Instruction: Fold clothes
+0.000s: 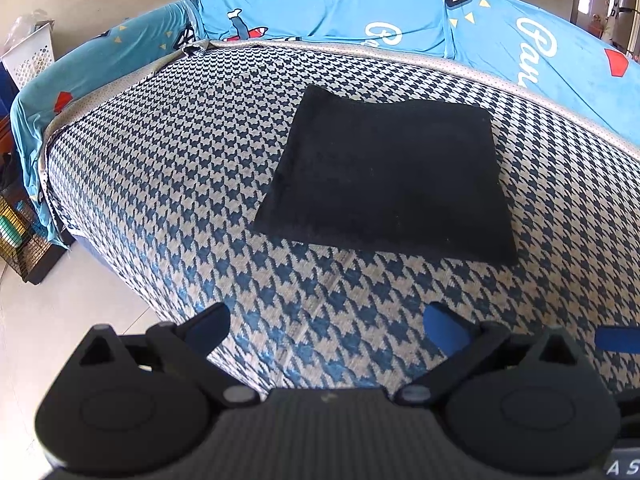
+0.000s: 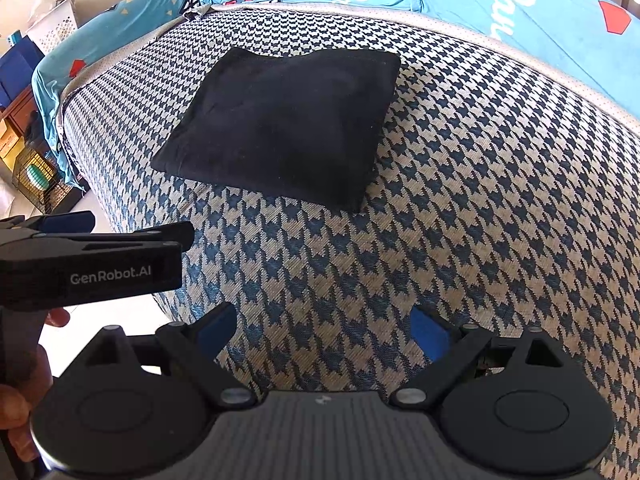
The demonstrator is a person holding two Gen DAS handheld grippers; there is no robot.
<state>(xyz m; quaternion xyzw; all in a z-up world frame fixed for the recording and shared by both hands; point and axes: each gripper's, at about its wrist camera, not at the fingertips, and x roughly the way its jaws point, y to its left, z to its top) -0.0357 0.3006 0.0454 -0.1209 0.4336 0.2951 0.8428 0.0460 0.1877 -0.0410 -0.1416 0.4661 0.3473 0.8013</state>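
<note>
A: How do the grippers sit?

B: Both hover over the near part of the mat (image 1: 168,184), well short of the cloth (image 1: 384,180). The left gripper (image 1: 326,330) points along the mat, jaws spread wide and empty, blue pads on the inner faces. The right gripper (image 2: 322,330) matches it: jaws wide apart, nothing between them.

A: Can you see either from outside?

B: In the right view the left gripper comes in from the left edge, level, black body with white lettering on its side. A hand (image 2: 24,392) wraps its handle below, fingers curled.

A: And the cloth?

B: A black, matte, soft-looking piece, folded into a roughly square pad. It lies flat on the mat, toward the far side, apart from both grippers. Its edges are a little uneven, with one corner lifted slightly in the right view.

A: The mat?

B: Woven, coarse, in a blue-and-cream houndstooth, with a pale dotted border at its far edge. Beyond that border a smooth blue sheet (image 1: 320,12) with printed shapes and white script drapes upward.
</note>
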